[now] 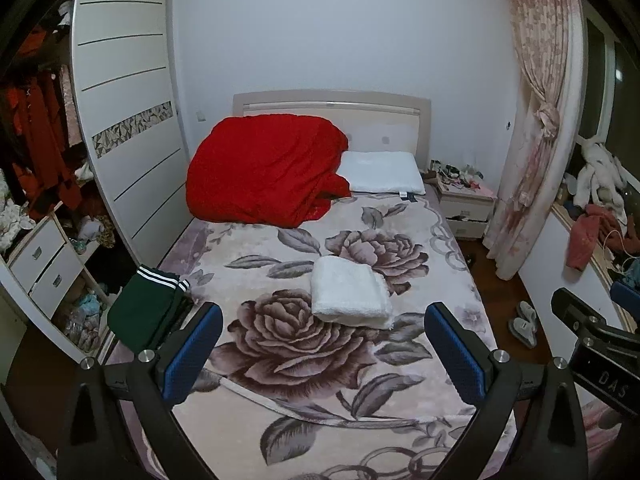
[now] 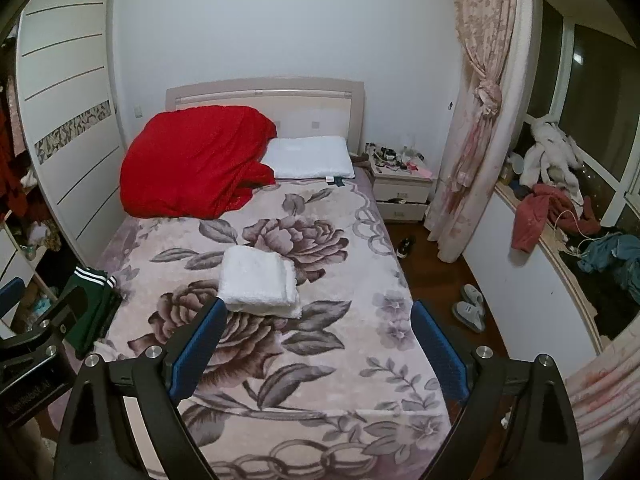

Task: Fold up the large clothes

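Note:
A folded white fleecy garment [image 1: 350, 294] lies in the middle of the floral bed cover [image 1: 304, 392]; it also shows in the right wrist view [image 2: 258, 286]. A folded dark green garment with white stripes [image 1: 146, 306] sits at the bed's left edge, also in the right wrist view [image 2: 94, 306]. My left gripper [image 1: 323, 354] is open and empty, held above the foot of the bed. My right gripper [image 2: 320, 350] is open and empty, beside it to the right. Each gripper shows at the edge of the other's view.
A bunched red quilt [image 1: 266, 170] and white pillow [image 1: 380, 172] lie at the headboard. An open wardrobe [image 1: 120, 120] stands left. A nightstand [image 2: 402, 186], curtain [image 2: 476, 120], slippers [image 2: 470, 306] and a cluttered window ledge [image 2: 560, 216] are right.

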